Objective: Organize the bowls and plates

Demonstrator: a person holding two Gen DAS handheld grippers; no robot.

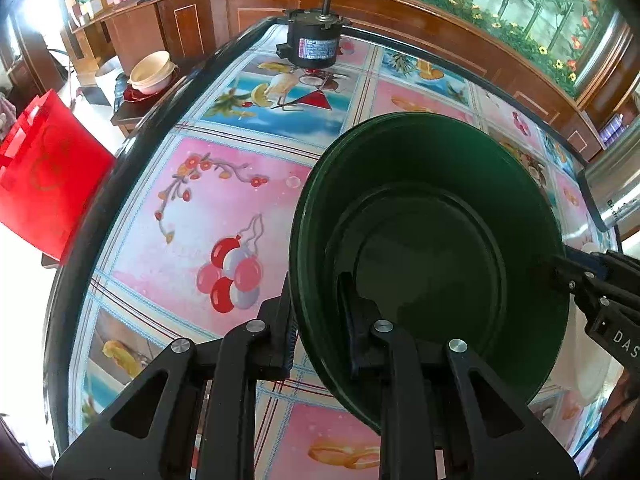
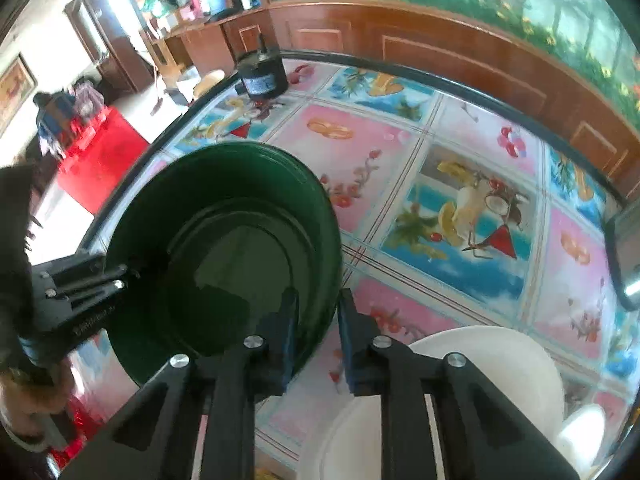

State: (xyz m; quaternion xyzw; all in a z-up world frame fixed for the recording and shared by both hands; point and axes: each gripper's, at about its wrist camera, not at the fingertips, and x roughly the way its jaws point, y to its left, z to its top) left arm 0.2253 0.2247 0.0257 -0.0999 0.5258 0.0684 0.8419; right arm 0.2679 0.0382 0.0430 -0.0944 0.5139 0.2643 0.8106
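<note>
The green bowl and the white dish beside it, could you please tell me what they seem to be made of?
The green bowl looks like glossy glazed ceramic or hard plastic: its dark inside mirrors light patches, and which it is stays open. The white dish looks like smooth ceramic or melamine, with a soft even sheen.

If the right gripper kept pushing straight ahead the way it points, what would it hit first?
Probably nothing new: the right gripper already clamps the green bowl's rim. Just beyond lies the tablecloth, though depth is unclear.

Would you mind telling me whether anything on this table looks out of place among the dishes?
Yes: a black electric motor with a bare shaft stands at the table's far edge, odd beside the green bowl and white dishes.
</note>
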